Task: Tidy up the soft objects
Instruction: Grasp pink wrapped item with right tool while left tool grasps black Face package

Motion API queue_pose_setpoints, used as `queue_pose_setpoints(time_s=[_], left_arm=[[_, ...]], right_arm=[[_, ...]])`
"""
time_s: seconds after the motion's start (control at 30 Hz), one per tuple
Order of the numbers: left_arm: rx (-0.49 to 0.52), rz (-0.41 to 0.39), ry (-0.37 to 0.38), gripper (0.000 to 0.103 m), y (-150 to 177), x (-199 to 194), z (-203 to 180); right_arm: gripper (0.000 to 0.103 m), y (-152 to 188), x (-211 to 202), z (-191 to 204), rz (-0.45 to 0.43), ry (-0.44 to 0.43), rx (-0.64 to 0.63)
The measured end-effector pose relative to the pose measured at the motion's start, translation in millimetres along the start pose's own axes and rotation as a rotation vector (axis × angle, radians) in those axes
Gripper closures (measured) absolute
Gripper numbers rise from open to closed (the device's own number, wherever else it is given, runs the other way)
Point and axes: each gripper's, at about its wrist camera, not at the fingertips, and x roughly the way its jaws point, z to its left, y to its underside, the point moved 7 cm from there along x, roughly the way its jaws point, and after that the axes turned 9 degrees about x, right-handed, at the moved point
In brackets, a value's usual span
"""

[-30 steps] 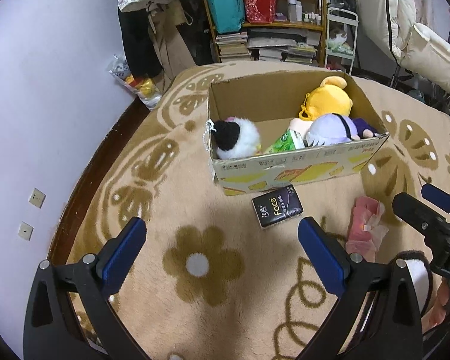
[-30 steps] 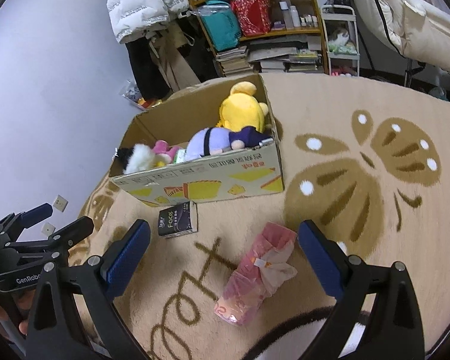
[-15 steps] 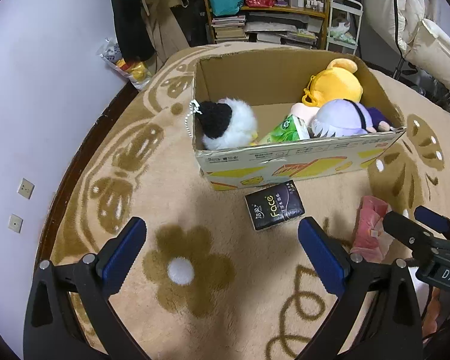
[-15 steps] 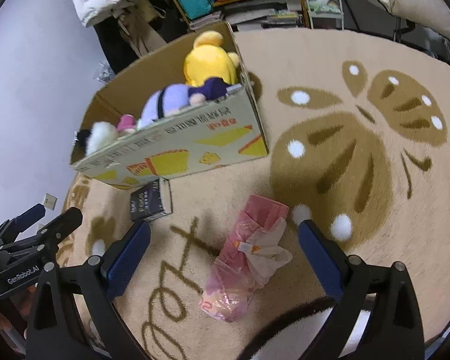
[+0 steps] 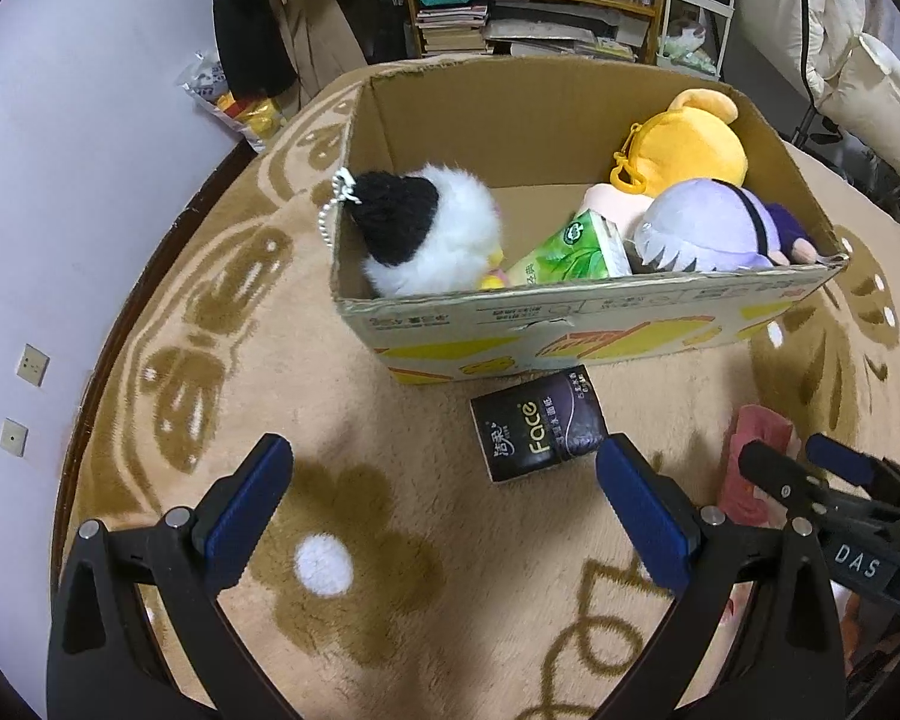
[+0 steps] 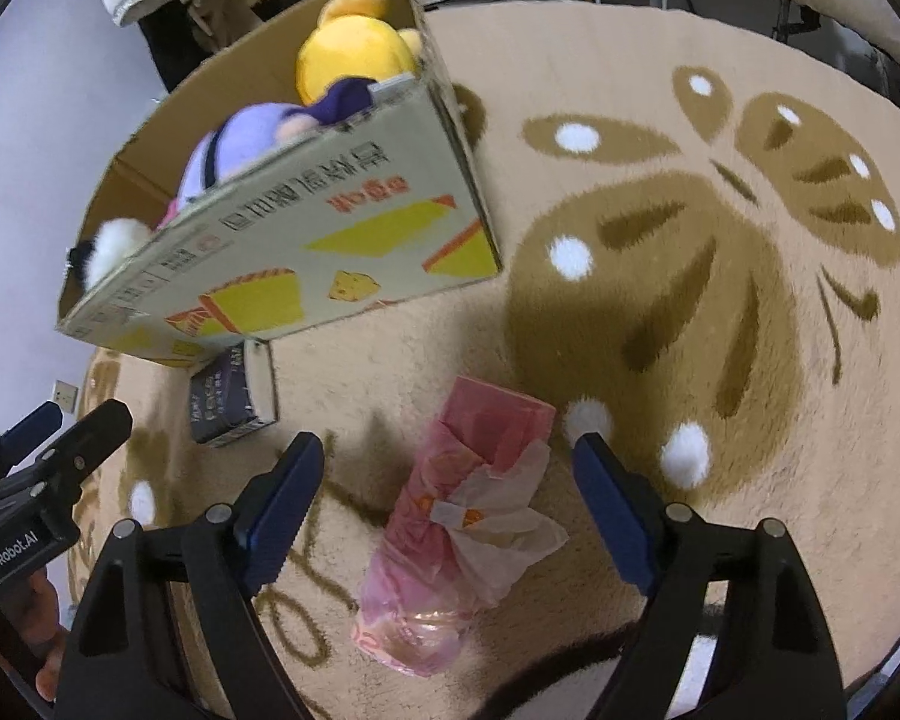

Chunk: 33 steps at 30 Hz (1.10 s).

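Note:
A cardboard box [image 5: 576, 324] [image 6: 306, 240] on the rug holds a black-and-white plush [image 5: 426, 240], a yellow plush [image 5: 690, 147] [image 6: 354, 54], a purple plush [image 5: 708, 228] [image 6: 234, 150] and a green tissue pack [image 5: 570, 255]. A black tissue pack [image 5: 540, 426] [image 6: 228, 399] lies in front of the box. A pink tissue pack [image 6: 462, 534] [image 5: 750, 462] lies to its right. My left gripper [image 5: 444, 504] is open, just short of the black pack. My right gripper [image 6: 450, 498] is open, its jaws either side of the pink pack.
A patterned beige rug [image 5: 270, 396] [image 6: 720, 276] covers the floor. Shelves with books and bags [image 5: 510, 6] stand behind the box. A lilac wall [image 5: 48, 180] is on the left. Bedding [image 5: 870, 96] is at the back right.
Both grippers have moved forward and down. The black pack is now close to my left gripper and the pink pack sits between my right gripper's jaws. Both stayed open.

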Motion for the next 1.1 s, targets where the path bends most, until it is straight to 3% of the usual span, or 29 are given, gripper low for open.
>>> queue_pose_setpoints(time_s=[0.23, 0.33, 0.6, 1.1], left_arm=[[-0.007, 0.031, 0.017, 0.003, -2, 20, -4], [-0.017, 0.044, 0.031, 0.003, -2, 29, -6], [-0.033, 0.059, 0.072, 0.003, -3, 48, -14], [-0.015, 0.104, 0.087, 0.003, -4, 80, -28]], right_arm=[[0.027, 6, 13, 1, 0.053, -0.021, 0.009], [0.041, 4, 18, 3, 0.061, -0.02, 0.003], [0.053, 0, 35, 11, 0.06, -0.015, -0.009], [0.056, -8, 41, 31, 0.039, -0.04, -0.045]])
